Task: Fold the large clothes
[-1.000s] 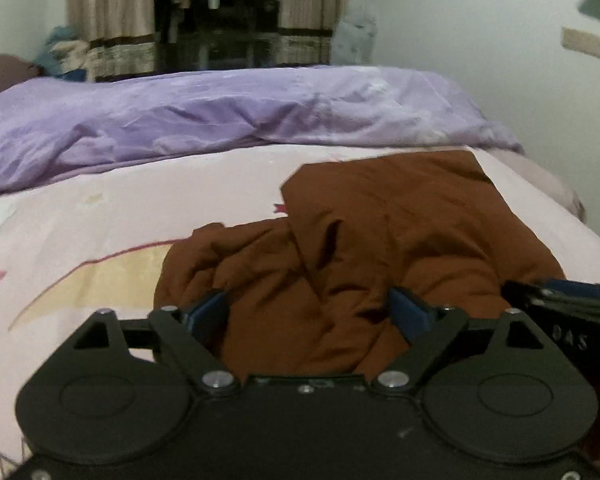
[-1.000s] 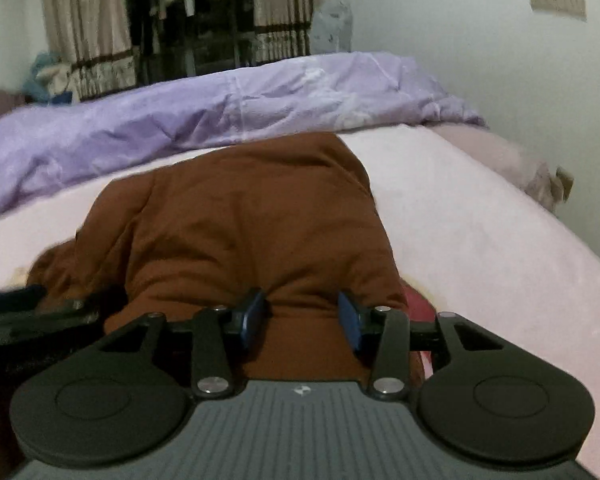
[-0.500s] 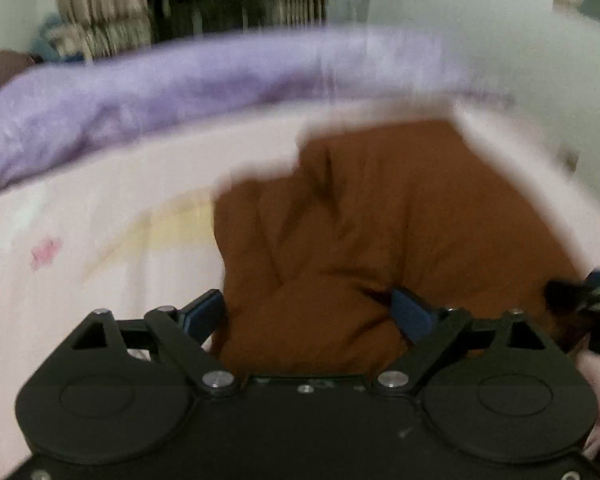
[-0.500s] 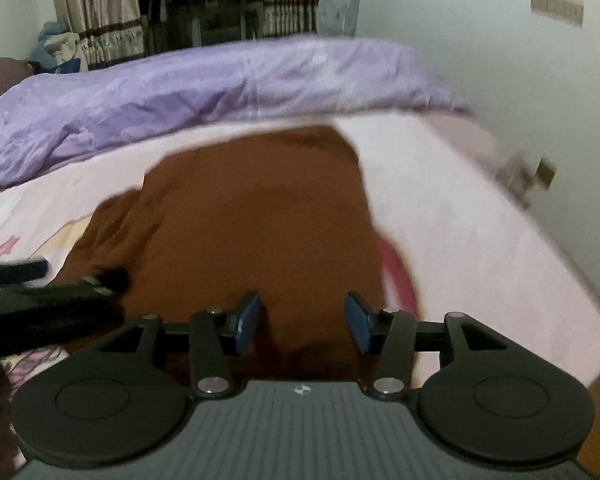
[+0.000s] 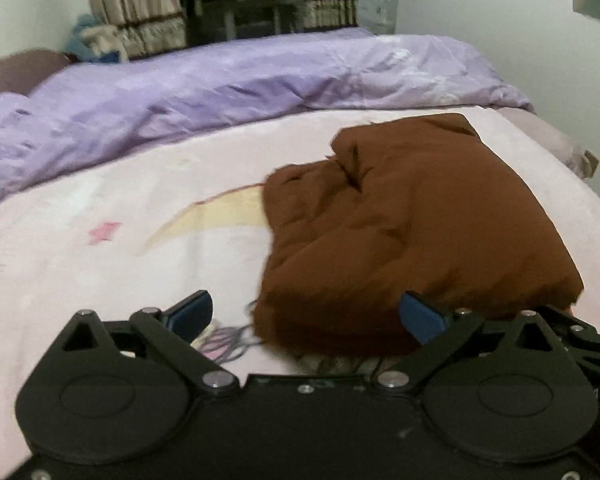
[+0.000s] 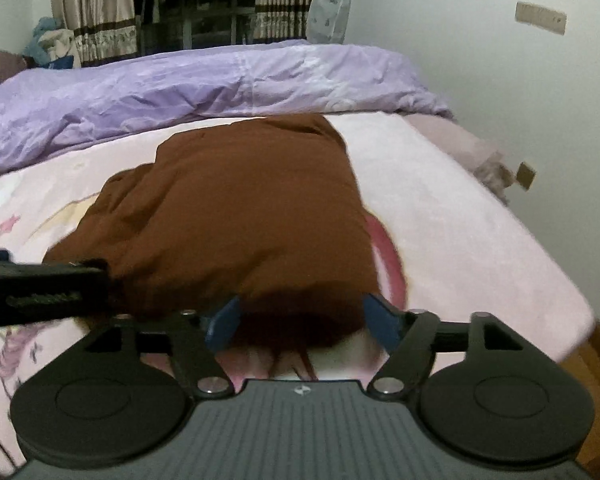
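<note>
Both tools backed off, wide open, brown garment [image 5: 412, 232] released

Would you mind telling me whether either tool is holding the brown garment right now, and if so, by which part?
Nothing is held. Both the left tool and the right tool are open at the near edge of the brown garment.

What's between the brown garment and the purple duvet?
Only bare pink sheet: in the left wrist view a strip of it separates the brown garment from the purple duvet. The right wrist view shows the same.
</note>
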### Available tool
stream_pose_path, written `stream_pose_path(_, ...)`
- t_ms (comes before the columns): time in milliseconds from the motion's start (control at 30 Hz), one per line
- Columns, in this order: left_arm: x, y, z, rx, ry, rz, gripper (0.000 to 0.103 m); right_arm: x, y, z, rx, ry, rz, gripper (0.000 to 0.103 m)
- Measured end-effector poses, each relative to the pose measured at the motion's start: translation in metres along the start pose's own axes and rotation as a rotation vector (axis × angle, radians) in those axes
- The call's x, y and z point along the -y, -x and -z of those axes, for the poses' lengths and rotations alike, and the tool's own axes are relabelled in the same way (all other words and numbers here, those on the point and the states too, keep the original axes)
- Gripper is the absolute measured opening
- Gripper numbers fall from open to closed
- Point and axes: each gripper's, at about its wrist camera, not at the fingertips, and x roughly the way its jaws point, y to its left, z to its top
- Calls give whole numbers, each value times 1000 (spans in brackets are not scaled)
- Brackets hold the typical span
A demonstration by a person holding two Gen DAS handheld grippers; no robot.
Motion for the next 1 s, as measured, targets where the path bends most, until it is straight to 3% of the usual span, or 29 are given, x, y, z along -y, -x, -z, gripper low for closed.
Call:
stream_pose_path(200, 10, 52, 38, 61, -56, 5, 103, 3, 32, 25, 45, -1, 23, 91)
stream_pose_path(367, 12, 67, 51, 84, -70, -24, 103, 6, 41, 29, 52, -27, -8, 91)
stream_pose_path(567, 6, 67, 56, 87, -19, 10, 103, 7, 39, 30, 45, -49, -39, 91)
stream_pose_path(1000, 13, 64, 62, 72, -43, -4, 103, 3, 39, 38, 32, -53, -44, 91)
